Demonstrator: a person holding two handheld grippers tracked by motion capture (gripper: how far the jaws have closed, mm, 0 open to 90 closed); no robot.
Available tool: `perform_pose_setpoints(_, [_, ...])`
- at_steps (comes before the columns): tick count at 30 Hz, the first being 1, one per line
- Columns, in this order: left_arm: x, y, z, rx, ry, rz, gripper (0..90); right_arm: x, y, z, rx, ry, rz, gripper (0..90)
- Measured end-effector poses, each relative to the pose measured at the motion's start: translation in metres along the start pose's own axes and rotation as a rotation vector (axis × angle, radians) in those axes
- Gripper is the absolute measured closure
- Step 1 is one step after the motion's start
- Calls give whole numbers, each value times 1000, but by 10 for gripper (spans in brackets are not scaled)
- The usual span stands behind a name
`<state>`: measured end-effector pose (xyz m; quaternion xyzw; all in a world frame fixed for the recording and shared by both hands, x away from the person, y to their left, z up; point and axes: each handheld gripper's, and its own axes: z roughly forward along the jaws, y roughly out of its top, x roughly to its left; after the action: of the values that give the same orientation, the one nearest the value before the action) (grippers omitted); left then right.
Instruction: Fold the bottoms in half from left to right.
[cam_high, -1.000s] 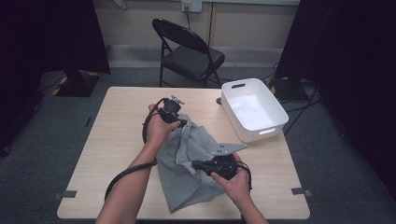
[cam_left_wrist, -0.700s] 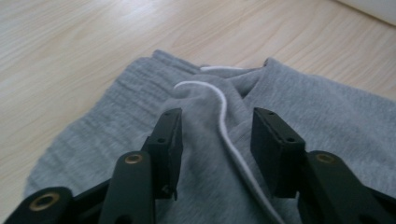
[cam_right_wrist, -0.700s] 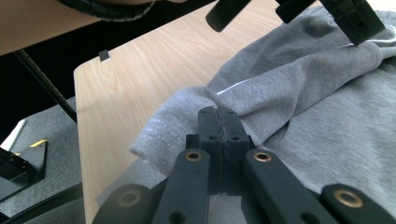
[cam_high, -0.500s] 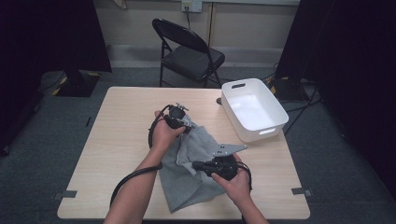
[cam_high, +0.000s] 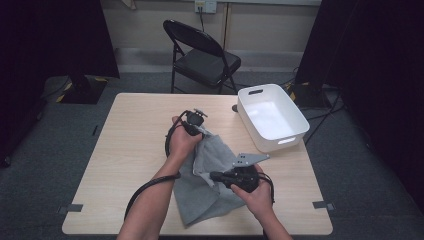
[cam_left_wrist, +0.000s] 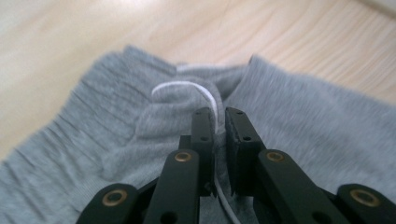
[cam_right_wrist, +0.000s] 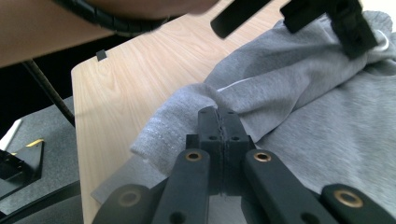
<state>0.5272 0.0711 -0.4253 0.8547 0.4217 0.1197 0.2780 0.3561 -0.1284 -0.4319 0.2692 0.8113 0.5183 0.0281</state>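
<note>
A grey garment (cam_high: 207, 195) with a ribbed waistband and a white drawstring (cam_left_wrist: 187, 86) lies crumpled on the wooden table (cam_high: 135, 140), right of centre. My left gripper (cam_high: 201, 133) is at its far end, shut on a bunched part of the waistband (cam_left_wrist: 116, 126) with the drawstring caught between the jaws (cam_left_wrist: 217, 114). My right gripper (cam_high: 214, 176) points left at the garment's middle, shut on a raised fold of the grey cloth (cam_right_wrist: 187, 105). The right gripper view shows the left gripper (cam_right_wrist: 355, 35) holding the cloth farther off.
A white plastic bin (cam_high: 272, 117) stands at the table's right far corner, close to the garment. A black folding chair (cam_high: 200, 55) is behind the table. The left half of the table is bare wood. Dark curtains flank the room.
My left gripper has moved right and slightly nearer with the waistband, folding the cloth over. The right gripper has stayed put on its fold.
</note>
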Motion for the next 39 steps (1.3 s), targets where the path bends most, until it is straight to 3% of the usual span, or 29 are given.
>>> perform_pose_setpoints(5, [-4, 8, -1, -27, 4, -6, 828, -2, -1, -8, -11, -13, 6, 900])
perform_pose_setpoints(13, [-10, 9, 10, -9, 10, 6, 823, -8, -8, -15, -5, -33, 22, 900])
perform_pose_setpoints(18, [-11, 10, 10, -20, 13, 23, 812, -11, -13, -17, 2, -43, 33, 900])
perform_pose_setpoints(31, [-12, 11, 12, -23, 15, 21, 809, -15, -20, -22, 14, -61, 40, 900])
perform_pose_setpoints(39, [-16, 14, 12, -60, 0, 19, 780, -18, -23, -26, 14, -73, 47, 900])
